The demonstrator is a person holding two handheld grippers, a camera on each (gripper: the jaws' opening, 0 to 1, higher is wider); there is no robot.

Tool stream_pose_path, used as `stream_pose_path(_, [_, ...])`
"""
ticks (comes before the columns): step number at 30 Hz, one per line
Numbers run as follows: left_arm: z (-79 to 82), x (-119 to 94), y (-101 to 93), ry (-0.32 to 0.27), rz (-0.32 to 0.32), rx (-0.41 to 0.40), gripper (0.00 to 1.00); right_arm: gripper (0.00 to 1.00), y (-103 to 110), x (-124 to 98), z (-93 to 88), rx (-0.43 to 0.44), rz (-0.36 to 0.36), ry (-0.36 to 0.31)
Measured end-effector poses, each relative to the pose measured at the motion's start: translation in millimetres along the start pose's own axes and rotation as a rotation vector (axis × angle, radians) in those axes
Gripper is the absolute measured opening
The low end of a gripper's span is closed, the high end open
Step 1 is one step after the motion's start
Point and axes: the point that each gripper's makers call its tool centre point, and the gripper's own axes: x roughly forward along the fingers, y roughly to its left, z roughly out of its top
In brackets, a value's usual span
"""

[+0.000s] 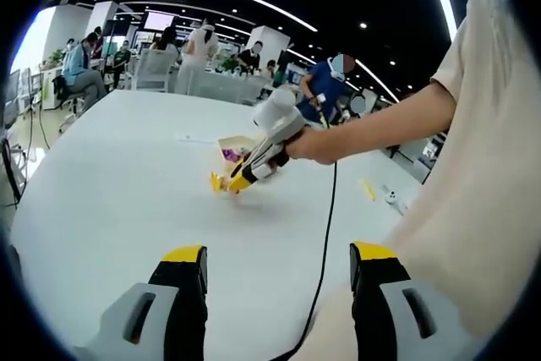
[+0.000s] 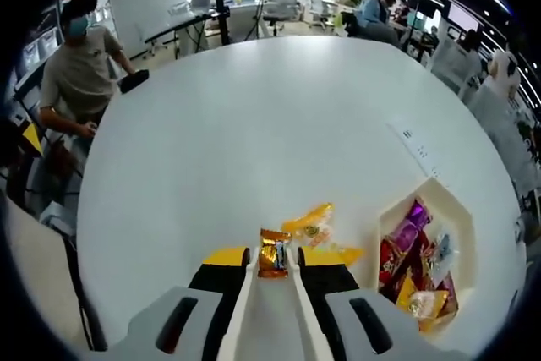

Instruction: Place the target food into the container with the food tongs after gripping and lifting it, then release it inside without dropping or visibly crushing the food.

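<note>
The white table [image 2: 254,124] carries everything, and the landmark on it is the container [image 2: 463,209], a pale six-sided box already holding several wrapped snacks [image 2: 414,251]. In the right gripper view the container lies to the right of the jaws and near them, with its open side up.

The right gripper [image 2: 272,261] holds a pair of white food tongs [image 2: 272,310] between its jaws; the jaws are drawn in close on the tongs' two arms. The tongs run straight forward from the gripper, and at their tips sits the target food, a small brown-and-orange wrapped snack [image 2: 273,258]. It seems pinched between the tips, with its long axis along the tongs. Whether it is lifted off the table I cannot tell. A second snack, a yellow packet [image 2: 311,222], lies on the table just beyond the tips, on the container's side of them but outside the container.

In the left gripper view the right gripper [image 1: 250,172] is seen from across the table, held by a hand [image 1: 306,144], with the container [image 1: 235,144] just behind it. The left gripper [image 1: 279,270] hangs well apart from the container, its jaws wide and holding nothing.

So the right hand is the nearer one, and I judge the coming move is a short carry to the right, over the container's near wall.
</note>
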Motion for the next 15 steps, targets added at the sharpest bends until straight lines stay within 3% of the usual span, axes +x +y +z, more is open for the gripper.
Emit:
stream_pose_path(9, [3.2,0,-6.8,-0.007,-0.009,0.019,0.68,0.22,-5,-15,9.6,0.000,-0.015,-0.044])
stream_pose_path(12, [4.6,0,-9.9,-0.010,-0.012,0.024,0.68,0.22,-2,-19,14.3,0.049,0.021,-0.069])
stream_pose_path(15, [5.4,-1,-12.8,-0.011,-0.016,0.030,0.68,0.22,-3,-27,20.9,0.026,0.008,-0.081])
